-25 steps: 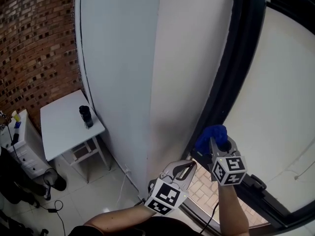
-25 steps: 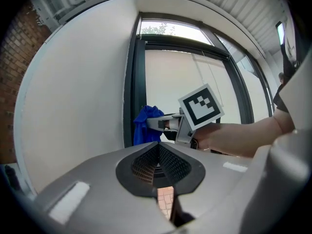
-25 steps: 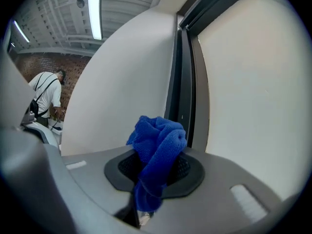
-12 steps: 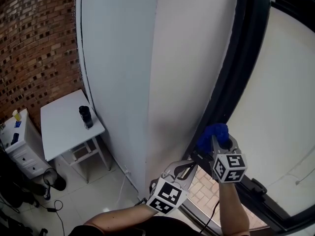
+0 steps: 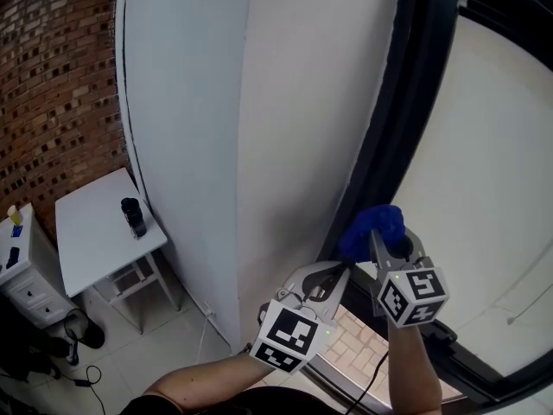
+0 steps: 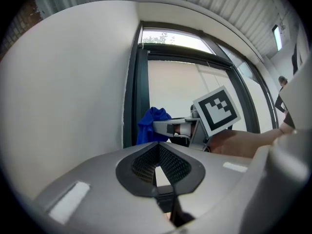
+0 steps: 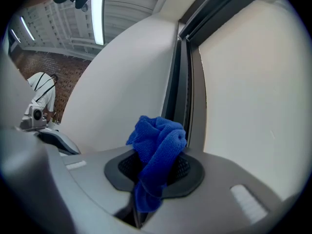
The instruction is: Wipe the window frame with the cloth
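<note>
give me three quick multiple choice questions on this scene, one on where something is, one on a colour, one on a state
1. Where does the dark container stand?
A) on the white table
B) on the floor
C) on the window sill

2. What colour is the cloth?
A) red
B) blue
C) white

3. How is the right gripper?
A) open and empty
B) shut on nothing
C) shut on the cloth

Answers:
1 A, it sits on the tabletop beside the brick wall.
2 B, it shows blue in all three views.
3 C, the fingers pinch the cloth between them in the right gripper view.
</note>
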A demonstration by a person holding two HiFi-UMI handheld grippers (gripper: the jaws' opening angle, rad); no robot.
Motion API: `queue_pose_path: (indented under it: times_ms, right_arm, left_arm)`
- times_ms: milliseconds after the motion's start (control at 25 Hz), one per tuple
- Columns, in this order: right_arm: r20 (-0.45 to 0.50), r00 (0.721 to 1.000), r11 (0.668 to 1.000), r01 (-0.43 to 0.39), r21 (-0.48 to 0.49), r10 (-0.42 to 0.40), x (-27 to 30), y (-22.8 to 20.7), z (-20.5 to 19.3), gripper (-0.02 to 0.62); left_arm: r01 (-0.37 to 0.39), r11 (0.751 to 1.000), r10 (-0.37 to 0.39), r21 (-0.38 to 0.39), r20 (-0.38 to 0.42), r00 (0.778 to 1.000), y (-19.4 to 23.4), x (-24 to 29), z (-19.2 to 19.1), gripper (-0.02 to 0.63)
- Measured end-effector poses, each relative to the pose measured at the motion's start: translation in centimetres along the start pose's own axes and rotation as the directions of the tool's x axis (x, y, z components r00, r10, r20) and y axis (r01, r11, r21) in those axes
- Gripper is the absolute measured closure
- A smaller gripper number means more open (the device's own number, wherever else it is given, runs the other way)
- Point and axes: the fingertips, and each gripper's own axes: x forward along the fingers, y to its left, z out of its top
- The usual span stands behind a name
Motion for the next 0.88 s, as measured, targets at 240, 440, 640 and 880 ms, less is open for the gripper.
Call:
queue_pose_path:
  times_ms: [240, 440, 640, 880]
  right_arm:
    - [0.038, 0.999, 0.999, -0.013, -0.030, 0.014, -0.1, -1.6, 4.7, 0.511]
    - [0.073, 0.997, 0.998, -0.020, -0.058, 0.024, 0.1, -2.8, 9.0, 0.511]
    - [0.108, 0.993, 0.995, -0.047, -0.089, 0.056, 0.7, -3.8, 13.0, 0.511]
    - [0.140, 0.987, 0.989, -0.052, -0.136, 0.072, 0.6, -4.3, 18.4, 0.511]
  left_arm:
    - [-0.016, 1.000, 0.014, 0.015, 0.086, 0.996, 1.6, 2.3, 6.4, 0.612]
    - [-0.048, 0.998, 0.042, 0.031, 0.178, 0.983, 3.2, 4.1, 12.6, 0.612]
    - [-0.092, 0.994, 0.075, 0.064, 0.235, 0.969, 4.9, 6.2, 17.4, 0.612]
    - [-0.137, 0.988, 0.106, 0.077, 0.314, 0.943, 5.8, 6.7, 23.7, 0.612]
